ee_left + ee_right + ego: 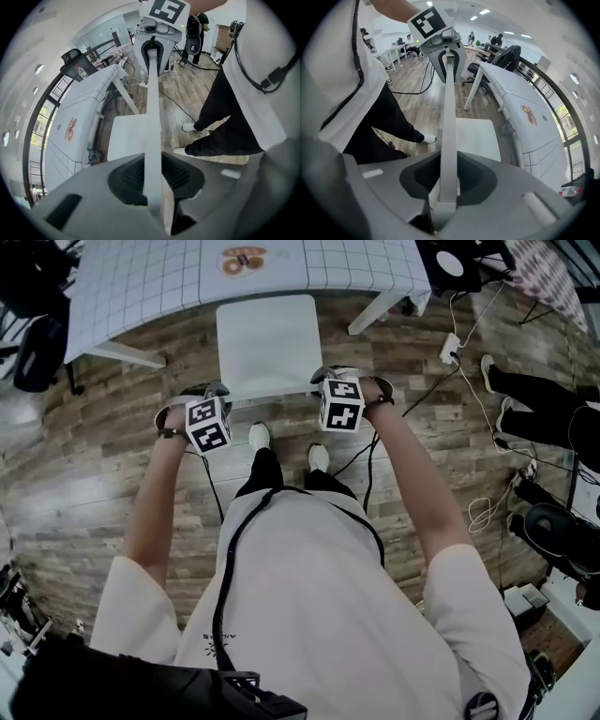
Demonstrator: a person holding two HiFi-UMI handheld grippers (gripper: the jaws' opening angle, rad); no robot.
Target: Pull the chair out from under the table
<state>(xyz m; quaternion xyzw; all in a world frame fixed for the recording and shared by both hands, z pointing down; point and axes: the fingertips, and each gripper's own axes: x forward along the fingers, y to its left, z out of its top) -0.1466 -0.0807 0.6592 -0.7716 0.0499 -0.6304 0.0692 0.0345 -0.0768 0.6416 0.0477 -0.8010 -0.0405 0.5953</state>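
White and stiff-looking, the chair (267, 338) is standing with its seat front at the tabletop (141, 287) edge, probably sliding lightly, while left tongs (153, 180) and right tongs (446, 180) are clamping its thin backrest (272, 397).

Matt white plastic chair (267, 338), grainy wood-plank floor (94, 465), smooth checked tablecloth (141, 282)

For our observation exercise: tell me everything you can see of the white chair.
The chair is plain white, smooth, plastic-looking, with a flat squarish seat and a thin backrest. It stands upright on the wood-plank floor, the seat's far edge at the table with the gridded cloth, backrest toward the person. The left gripper and right gripper each clamp the backrest's top edge. Its legs are hidden.
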